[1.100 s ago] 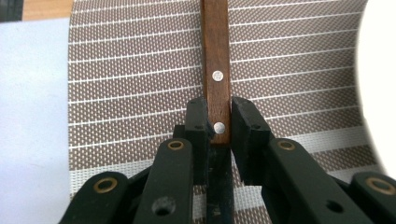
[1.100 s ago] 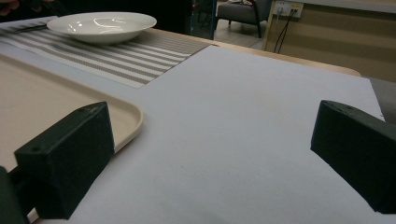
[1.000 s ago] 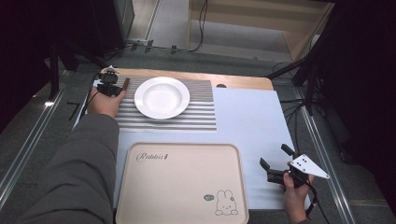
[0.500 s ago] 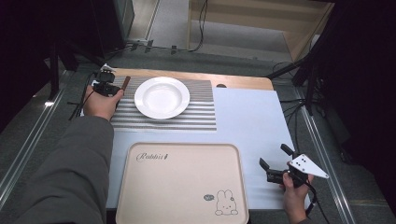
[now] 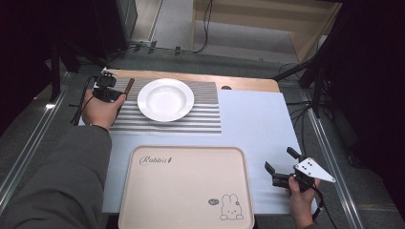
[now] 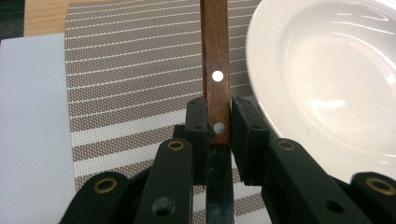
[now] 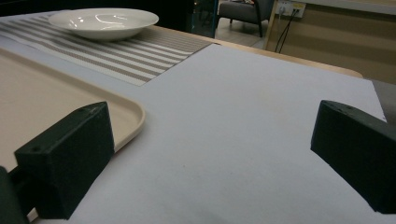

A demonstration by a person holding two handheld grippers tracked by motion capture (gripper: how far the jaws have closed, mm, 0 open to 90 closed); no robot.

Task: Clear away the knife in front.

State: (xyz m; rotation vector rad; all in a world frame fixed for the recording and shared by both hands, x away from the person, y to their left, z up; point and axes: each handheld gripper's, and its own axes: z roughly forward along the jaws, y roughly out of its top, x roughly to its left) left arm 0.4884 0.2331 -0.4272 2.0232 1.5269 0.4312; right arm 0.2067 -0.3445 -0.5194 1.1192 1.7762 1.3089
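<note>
Grip comes first: the left gripper [image 6: 218, 126] has its two black jaws closed tight on a wooden-handled table knife [image 6: 215, 79], pinching the brown handle low down, just above where the steel blade begins. The blade runs back between the jaw arms toward the hand, so the riveted handle points outward over the grey-and-white striped woven placemat [image 6: 130, 79]. That hold near the blade looks chosen (a judgement) to keep the knife from swinging as it is carried, and the knife sits just beside the left rim of the round white ceramic plate [image 5: 165, 99], where a place setting would want it.

From the high view, the left gripper [image 5: 107, 90] is a small dark shape at the mat's far-left corner, with the knife [image 5: 129, 86] a thin brown stroke. That view hides the grip; the left gripper view settles it, showing both rivets and the pads pressing the wood.

Near the table's right front edge, the right gripper [image 5: 282, 167] waits with its jaws spread wide and nothing between them, resting low over the pale blue table sheet [image 7: 243, 116]. Its own view adds the rounded corner of the beige plastic tray printed with a rabbit [image 7: 133, 119].
</note>
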